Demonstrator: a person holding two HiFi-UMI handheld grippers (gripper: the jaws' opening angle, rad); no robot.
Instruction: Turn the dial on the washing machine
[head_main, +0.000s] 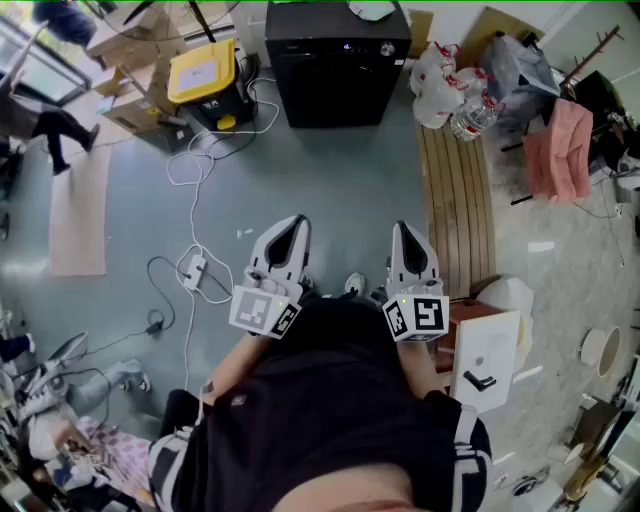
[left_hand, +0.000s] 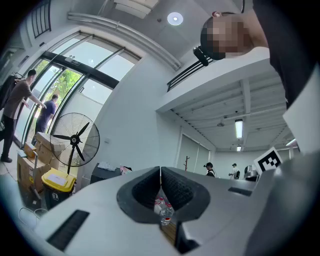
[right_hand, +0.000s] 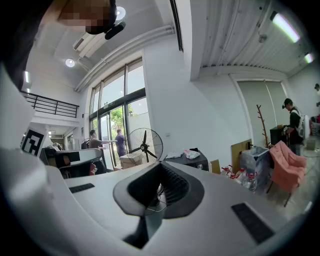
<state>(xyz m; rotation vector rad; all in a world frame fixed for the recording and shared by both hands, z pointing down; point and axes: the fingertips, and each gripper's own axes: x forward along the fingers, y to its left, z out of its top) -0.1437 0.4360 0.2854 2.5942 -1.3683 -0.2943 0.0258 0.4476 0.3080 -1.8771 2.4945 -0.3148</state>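
Observation:
The washing machine is a black box standing at the far side of the grey floor, with a small silvery dial near its top right corner. Both grippers are held close to the person's body, far short of the machine. My left gripper points toward it with its jaws shut and nothing between them. My right gripper is beside it, also shut and empty. In the left gripper view the fingertips meet; in the right gripper view the gripper shows closed too. The machine appears small beyond.
A yellow-lidded bin and cardboard boxes stand left of the machine. Cables and a power strip trail over the floor on the left. A wooden slatted bench runs along the right, with water bottles at its far end. A standing fan is near glass doors.

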